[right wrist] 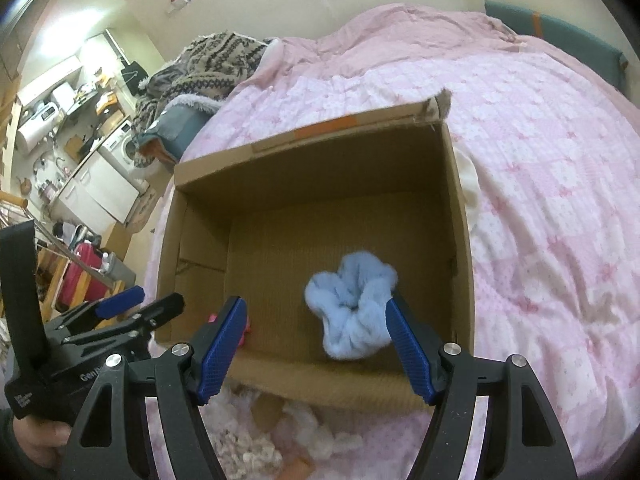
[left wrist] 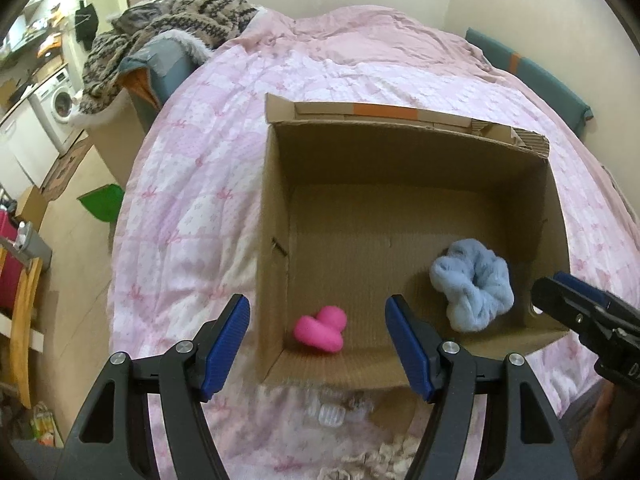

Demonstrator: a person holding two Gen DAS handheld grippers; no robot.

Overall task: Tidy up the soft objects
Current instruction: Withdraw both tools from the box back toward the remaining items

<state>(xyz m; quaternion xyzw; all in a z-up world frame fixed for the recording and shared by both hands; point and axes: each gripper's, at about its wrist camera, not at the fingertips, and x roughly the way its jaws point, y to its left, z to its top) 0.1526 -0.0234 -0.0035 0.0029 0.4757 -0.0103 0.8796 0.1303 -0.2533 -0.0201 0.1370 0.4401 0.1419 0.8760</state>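
Inside the cardboard box lie a blue scrunchie and pink toy.

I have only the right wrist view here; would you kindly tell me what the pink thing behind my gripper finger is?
Observer: A bright pink rounded soft toy, lying in the open cardboard box's near left corner.
Operator: Thank you. Is the left hand-held gripper holding anything?
Observer: No, the left hand-held gripper is open and empty, above that corner.
Operator: And the fluffy light blue scrunchie?
Observer: The fluffy light blue scrunchie lies free on the box floor, clear of the right hand-held gripper.
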